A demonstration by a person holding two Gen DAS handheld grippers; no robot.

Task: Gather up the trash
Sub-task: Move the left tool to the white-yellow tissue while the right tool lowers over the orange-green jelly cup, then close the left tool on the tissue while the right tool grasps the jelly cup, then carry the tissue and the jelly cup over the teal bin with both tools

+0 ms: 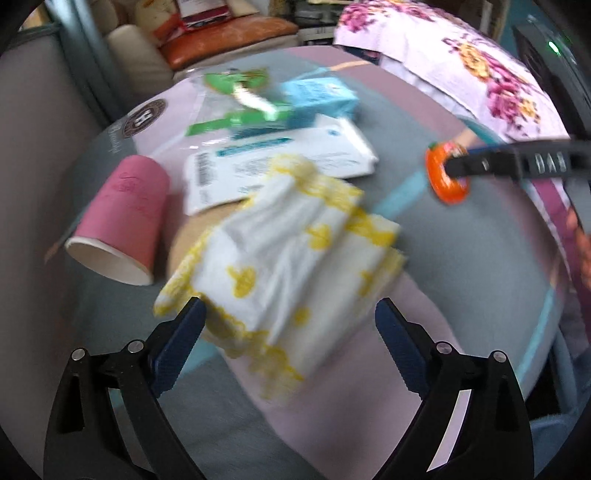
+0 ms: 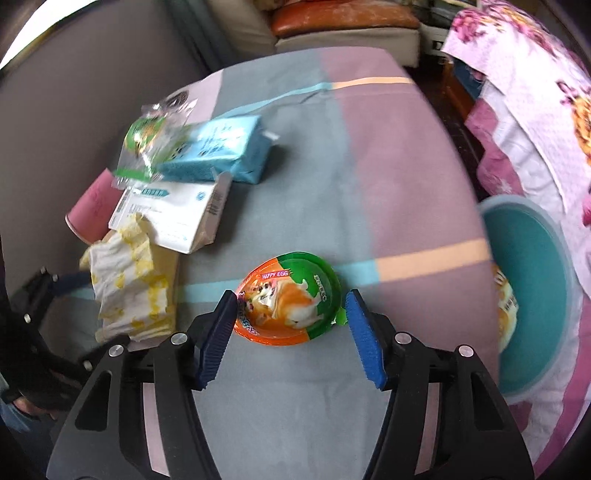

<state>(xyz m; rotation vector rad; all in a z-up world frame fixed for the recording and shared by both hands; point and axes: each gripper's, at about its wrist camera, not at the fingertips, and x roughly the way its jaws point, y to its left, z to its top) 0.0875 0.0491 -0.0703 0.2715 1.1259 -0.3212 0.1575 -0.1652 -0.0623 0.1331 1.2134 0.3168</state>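
The orange-and-green egg pack (image 2: pixel 290 299) lies flat on the striped cover (image 2: pixel 388 177), between the spread right gripper (image 2: pixel 291 332); whether its left pad touches is unclear. Only this view shows the teal bin (image 2: pixel 528 295), cut off at right. The left gripper (image 1: pixel 291 325), spread, straddles a blurred yellow-printed napkin (image 1: pixel 288 258).

Striped bedsheet (image 2: pixel 369 166); floral quilt (image 2: pixel 524 122); perhaps a cushion (image 2: pixel 343 16) behind.

Egg wrapper (image 2: pixel 291 299) between pads (image 2: pixel 364 341) (left touching)
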